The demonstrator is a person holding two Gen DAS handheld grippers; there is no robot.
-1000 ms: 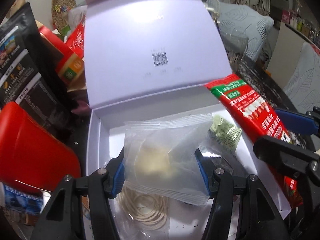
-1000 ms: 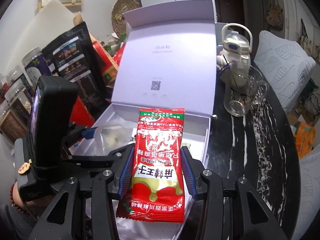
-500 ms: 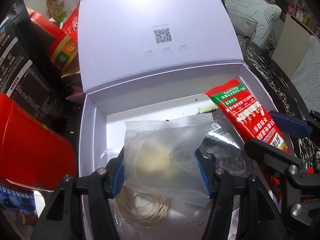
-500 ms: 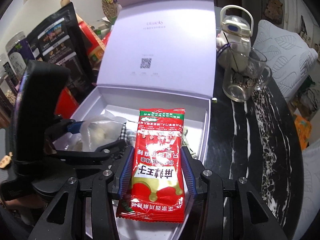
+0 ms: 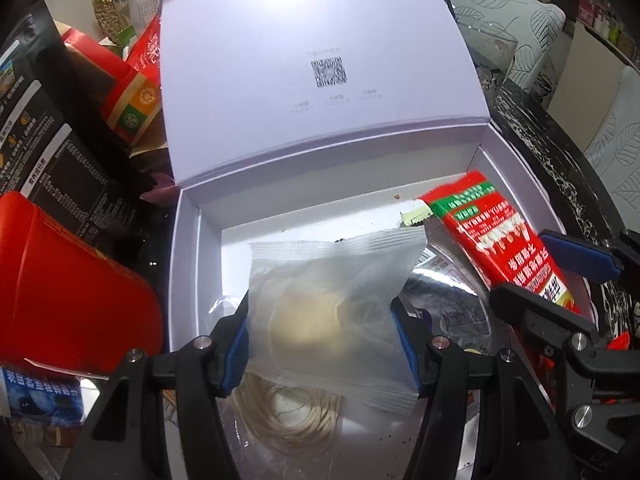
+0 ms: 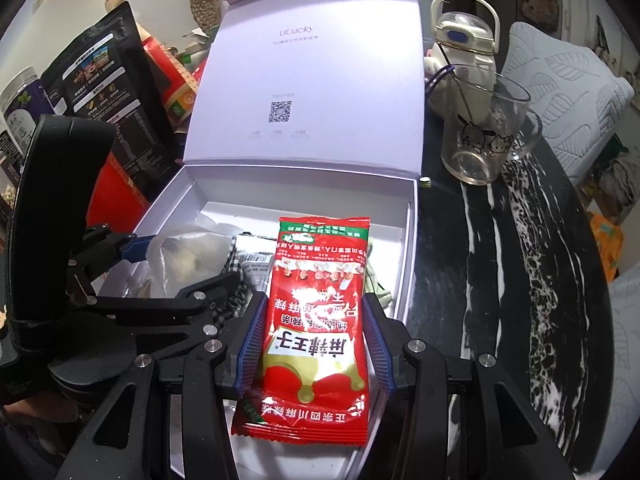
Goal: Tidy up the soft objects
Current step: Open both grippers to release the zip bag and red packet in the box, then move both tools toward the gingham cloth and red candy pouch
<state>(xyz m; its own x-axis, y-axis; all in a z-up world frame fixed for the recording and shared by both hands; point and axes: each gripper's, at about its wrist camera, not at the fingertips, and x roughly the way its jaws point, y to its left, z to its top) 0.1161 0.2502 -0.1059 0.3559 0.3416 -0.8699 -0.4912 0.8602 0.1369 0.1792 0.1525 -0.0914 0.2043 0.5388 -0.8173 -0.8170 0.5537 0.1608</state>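
My left gripper [image 5: 326, 340] is shut on a clear plastic pouch [image 5: 328, 312] with a pale lump inside, held over the left half of the open white box [image 5: 188, 264]. My right gripper [image 6: 314, 344] is shut on a red snack packet [image 6: 316, 320], held over the box's right half [image 6: 412, 248]. The packet also shows at the right of the left wrist view [image 5: 496, 240]. Rubber bands in a bag [image 5: 288, 412], a silver foil pack [image 5: 452, 296] and a checked item [image 6: 232, 280] lie in the box.
The box lid [image 6: 312, 72] stands upright behind. Black bags [image 6: 104, 80], red cartons [image 5: 68, 292] and a jar [image 6: 20, 112] crowd the left. A glass mug [image 6: 484, 132] and a white bottle [image 6: 464, 40] stand on the black marble table [image 6: 520, 260] at the right.
Both grippers have moved forward and lower over the box, each with its packet still held. The box now fills more of both views.
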